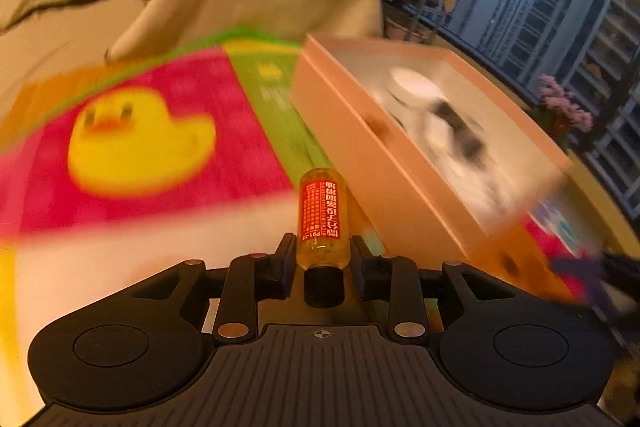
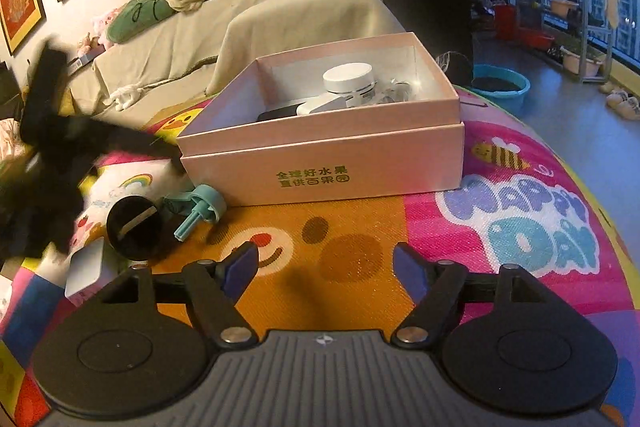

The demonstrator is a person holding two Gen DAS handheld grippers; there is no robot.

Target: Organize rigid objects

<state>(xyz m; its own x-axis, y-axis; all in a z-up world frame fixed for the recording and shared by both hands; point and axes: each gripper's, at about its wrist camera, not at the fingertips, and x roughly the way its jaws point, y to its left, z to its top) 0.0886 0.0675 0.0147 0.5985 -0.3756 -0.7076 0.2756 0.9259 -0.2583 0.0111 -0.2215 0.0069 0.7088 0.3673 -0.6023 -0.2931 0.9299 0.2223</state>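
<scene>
My left gripper [image 1: 321, 242] is shut on a small yellow bottle [image 1: 322, 215] with a red label and a black cap, held above the mat beside the pink box [image 1: 360, 163]. In the right wrist view that same box [image 2: 320, 155] stands open, holding a white round jar [image 2: 348, 77] and a dark flat item [image 2: 280, 114]. My right gripper [image 2: 325, 255] hangs open over the orange part of the play mat [image 2: 520, 219], with nothing between its fingers. Left of it lie a black round cap [image 2: 134, 227], a teal plastic piece [image 2: 200, 211] and a small white box [image 2: 86, 275].
A blurred black shape, the other gripper [image 2: 60, 131], crosses the left side of the right wrist view. A beige covered sofa [image 2: 280, 11] stands behind the mat. A blue basin [image 2: 500, 85] sits on the floor by the windows.
</scene>
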